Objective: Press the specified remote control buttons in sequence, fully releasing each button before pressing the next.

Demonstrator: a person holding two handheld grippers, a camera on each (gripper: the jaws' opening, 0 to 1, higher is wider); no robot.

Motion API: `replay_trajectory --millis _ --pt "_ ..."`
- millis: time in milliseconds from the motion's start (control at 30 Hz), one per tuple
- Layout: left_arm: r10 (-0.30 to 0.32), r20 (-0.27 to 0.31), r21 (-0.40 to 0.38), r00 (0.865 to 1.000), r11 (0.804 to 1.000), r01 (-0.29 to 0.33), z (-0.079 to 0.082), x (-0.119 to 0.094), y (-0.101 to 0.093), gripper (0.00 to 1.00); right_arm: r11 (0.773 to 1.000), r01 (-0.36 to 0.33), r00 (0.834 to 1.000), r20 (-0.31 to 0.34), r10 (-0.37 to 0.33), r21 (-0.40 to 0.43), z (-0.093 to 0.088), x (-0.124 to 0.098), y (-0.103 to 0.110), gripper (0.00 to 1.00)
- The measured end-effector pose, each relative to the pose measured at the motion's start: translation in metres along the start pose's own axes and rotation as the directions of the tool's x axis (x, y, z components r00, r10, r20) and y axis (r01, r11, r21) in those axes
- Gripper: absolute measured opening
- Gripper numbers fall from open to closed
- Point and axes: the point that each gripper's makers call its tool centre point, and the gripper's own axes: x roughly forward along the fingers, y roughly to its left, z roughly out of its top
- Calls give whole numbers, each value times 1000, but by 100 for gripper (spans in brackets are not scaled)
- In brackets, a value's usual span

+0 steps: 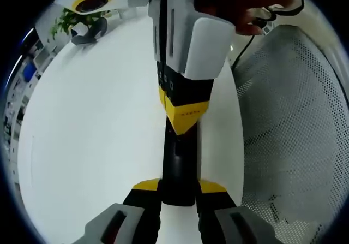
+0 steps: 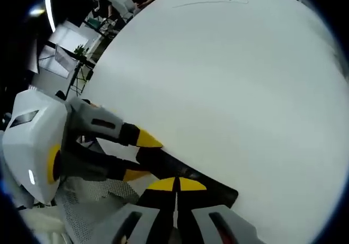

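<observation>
Slim black remote control (image 1: pixel 178 170) lay on the white table (image 1: pixel 92 140), its near end clamped between left gripper's (image 1: pixel 178 196) yellow-tipped jaws; right gripper (image 2: pixel 175 185), jaws closed together and holding nothing, pressed tips down onto remote.

Right tool (image 2: pixel 175 186), yellow tips pressed together, touches a black remote control (image 2: pixel 185 176) on the white desk (image 2: pixel 229 80); left tool (image 2: pixel 143 155) grips it from the frame's left.
</observation>
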Motion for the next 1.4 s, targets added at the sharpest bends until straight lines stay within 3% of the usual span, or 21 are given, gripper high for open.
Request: replay_trajectory --millis 533,800,1067,1233,1400 --pt "-5 10 -6 1000 1000 5 0 0 0 23 996 51 998 -27 -53 -67 -4 4 -2 0" --pt "-15 15 19 1000 1000 15 0 0 0 22 989 93 995 -17 -95 -113 -3 6 -2 0" --pt "-52 47 83 998 995 47 -2 -1 -1 23 988 87 996 -5 -88 -129 -3 6 -3 0" --pt "-44 63 70 997 997 40 -2 -2 -1 23 985 93 995 -23 -98 -146 -3 6 -3 0" --pt "-19 86 19 996 1000 18 0 -2 -1 23 974 128 992 2 -130 -188 0 5 -5 0"
